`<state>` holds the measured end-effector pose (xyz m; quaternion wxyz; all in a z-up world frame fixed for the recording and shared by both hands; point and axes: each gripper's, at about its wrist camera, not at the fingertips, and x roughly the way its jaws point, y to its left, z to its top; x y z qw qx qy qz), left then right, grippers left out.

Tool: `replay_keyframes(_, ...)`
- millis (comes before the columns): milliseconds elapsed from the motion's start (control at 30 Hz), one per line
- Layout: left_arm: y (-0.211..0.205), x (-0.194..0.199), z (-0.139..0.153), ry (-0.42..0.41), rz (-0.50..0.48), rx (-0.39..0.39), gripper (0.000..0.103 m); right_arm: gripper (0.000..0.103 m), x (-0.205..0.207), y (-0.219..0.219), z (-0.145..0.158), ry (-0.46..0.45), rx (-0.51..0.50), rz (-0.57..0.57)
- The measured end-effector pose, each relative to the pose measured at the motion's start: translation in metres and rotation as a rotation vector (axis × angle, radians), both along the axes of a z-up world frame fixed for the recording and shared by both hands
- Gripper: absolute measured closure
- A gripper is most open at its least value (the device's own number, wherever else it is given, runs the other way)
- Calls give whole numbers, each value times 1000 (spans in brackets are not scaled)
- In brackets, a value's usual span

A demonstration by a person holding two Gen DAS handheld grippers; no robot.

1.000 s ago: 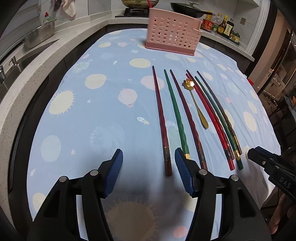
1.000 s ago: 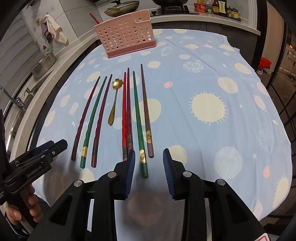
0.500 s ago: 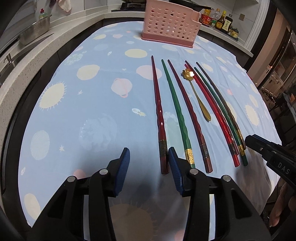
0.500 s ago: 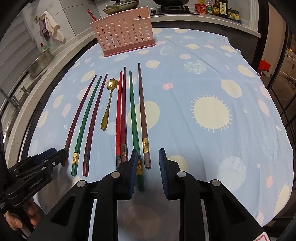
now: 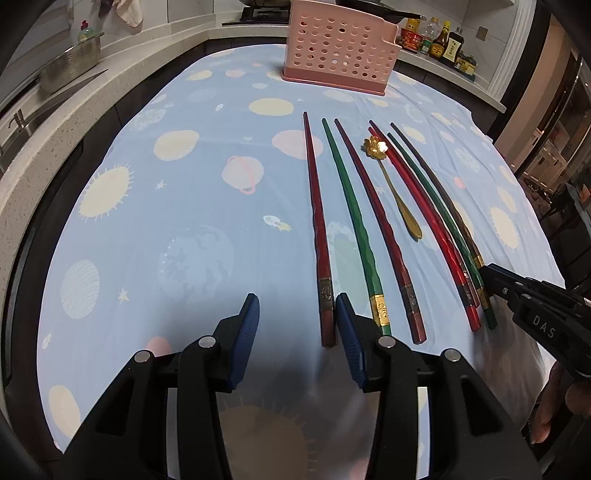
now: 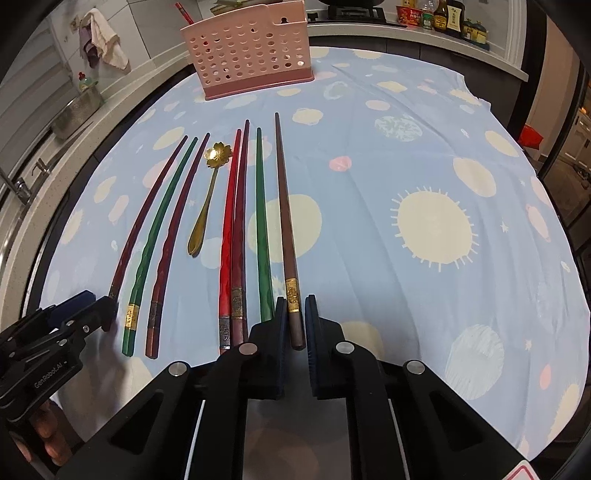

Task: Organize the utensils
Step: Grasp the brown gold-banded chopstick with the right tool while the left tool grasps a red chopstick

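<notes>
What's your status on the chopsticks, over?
Right hand-held gripper closing around brown chopstick, not clamped. Left hand-held gripper open at dark red chopstick. Pink basket ahead, path unobstructed.

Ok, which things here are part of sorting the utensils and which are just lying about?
For the job:
- seven chopsticks
- gold spoon
- pink holder

Just lying about:
- sauce bottles
- hanging towel
- metal colander
</notes>
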<state>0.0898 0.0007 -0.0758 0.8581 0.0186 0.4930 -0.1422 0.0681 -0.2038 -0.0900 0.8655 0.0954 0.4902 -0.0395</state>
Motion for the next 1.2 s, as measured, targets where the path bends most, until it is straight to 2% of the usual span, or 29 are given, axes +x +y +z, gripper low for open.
replay_keyframes(100, 0, -1, 0, -5, 4, 1, 65, 94, -1, 0, 0, -4, -3, 3)
replay_keyframes(267, 5, -1, 0, -2, 4, -17, 90, 96, -3, -1, 1, -9, 4, 8)
replay_keyframes(333, 7, 0, 0, 0, 0, -23, 95, 96, -4, -1, 2, -10, 14, 8)
replay_keyframes(533, 11, -2, 4, 4, 10, -35, 96, 96, -10, -2, 14, -32, 33, 2)
replay_keyframes(767, 16, -4, 24, -17, 24, -48, 96, 96, -17, -7, 44, -94, 56, -14)
replay_keyframes(1200, 15, 10, 98, -139, 49, -100, 96, 96, -9, -26, 114, -227, 101, -38)
